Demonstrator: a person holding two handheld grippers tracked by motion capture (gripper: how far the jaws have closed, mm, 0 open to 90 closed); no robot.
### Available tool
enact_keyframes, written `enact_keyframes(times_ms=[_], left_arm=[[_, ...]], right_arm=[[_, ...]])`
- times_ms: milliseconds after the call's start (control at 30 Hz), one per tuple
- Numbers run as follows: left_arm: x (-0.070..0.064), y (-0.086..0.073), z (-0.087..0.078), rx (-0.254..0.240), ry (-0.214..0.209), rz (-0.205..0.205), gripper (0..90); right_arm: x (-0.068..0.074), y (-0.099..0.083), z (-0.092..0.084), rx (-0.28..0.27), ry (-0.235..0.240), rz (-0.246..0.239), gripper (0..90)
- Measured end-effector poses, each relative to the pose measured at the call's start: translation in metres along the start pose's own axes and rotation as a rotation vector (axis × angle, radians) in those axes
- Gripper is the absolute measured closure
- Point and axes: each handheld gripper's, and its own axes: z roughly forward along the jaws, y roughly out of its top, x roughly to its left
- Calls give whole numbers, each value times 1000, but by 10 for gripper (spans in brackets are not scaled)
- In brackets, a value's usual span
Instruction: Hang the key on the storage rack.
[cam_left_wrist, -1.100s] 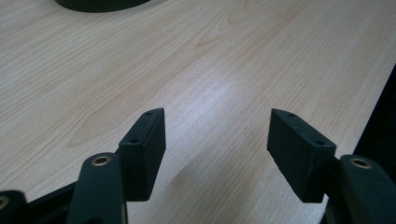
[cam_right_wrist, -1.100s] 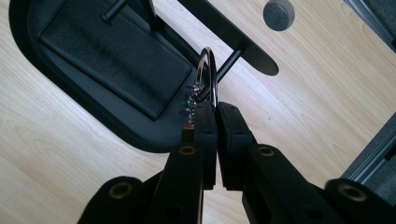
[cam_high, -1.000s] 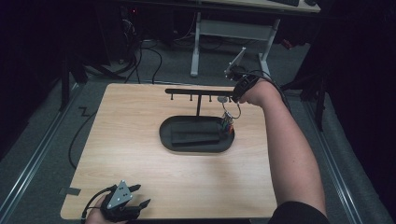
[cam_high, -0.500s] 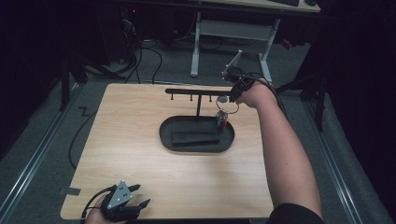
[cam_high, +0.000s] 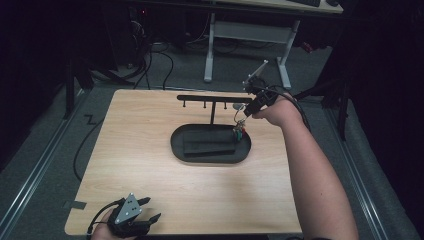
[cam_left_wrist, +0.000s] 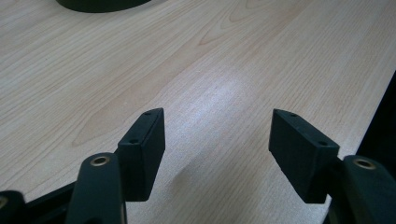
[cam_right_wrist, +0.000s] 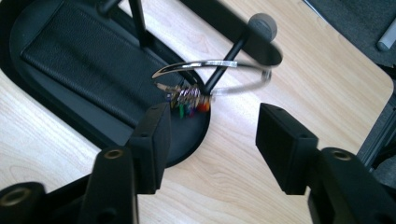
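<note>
Right gripper (cam_right_wrist: 210, 135) released, its jaws just opening
Bangle (cam_right_wrist: 215, 74) hangs on the rack's peg (cam_right_wrist: 229, 56); left gripper (cam_left_wrist: 217, 149) open, idle over table (cam_left_wrist: 116, 70)

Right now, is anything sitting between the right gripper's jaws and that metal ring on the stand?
Nothing visible. The right gripper, whose jaws have just been opening, has nothing between them; the metal ring hangs on a peg just ahead, with only open space between.

No text, label, brand, number or sign can be read anywhere in the scene. The black stand (cam_high: 210, 145) and the wooden table (cam_high: 150, 165) are seen unmarked (near or far alike).
</note>
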Motion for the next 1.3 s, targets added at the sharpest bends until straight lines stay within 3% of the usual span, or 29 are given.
enact_keyframes(times_ms=[200,300,367,433,467,533,667,700,733,767,800,900,967,1133,1167,1200,1267,1300], left_arm=[[0,0,0,1,2,1,367],[0,0,0,1,2,0,366],[0,0,0,-1,1,-3,366],[0,0,0,-4,0,-3,366],[0,1,0,-12,-8,-12,365],[0,1,-1,-12,-11,-13,364],[-1,2,0,-11,-12,-9,362],[-2,2,0,-12,-12,-8,362],[-2,2,1,-12,-12,-8,361],[-2,2,1,-12,-10,-8,361],[-2,2,1,-12,-10,-7,358],[-1,2,2,-15,-11,-6,358],[-2,3,1,-22,-13,-2,358],[-3,4,3,-22,-14,1,353],[-3,4,3,-20,-13,4,353],[-4,3,4,-19,-9,4,353],[-4,3,4,-18,-7,2,353],[-3,3,5,-17,-4,-2,353]], right_arm=[[7,-22,-4,-69,-7,1,407],[15,-39,-7,-131,-20,-15,359],[18,-49,-8,-170,-19,4,337],[20,-54,-8,-189,-17,0,346],[24,-67,-6,-231,-37,-23,389],[25,-74,-4,-242,-45,-26,385],[22,-109,9,-288,-12,19,358],[22,-109,9,-288,-12,19,358],[23,-124,15,-306,-3,35,343],[23,-124,15,-306,-3,35,343],[26,-139,20,-343,2,42,337],[31,-153,26,-374,-6,53,330],[36,-174,38,-424,-9,104,322],[45,-210,61,-481,18,162,271],[45,-210,61,-481,18,162,271],[51,-225,70,-514,42,191,251],[55,-234,75,-529,46,200,238],[64,-251,84,-554,43,223,219]])
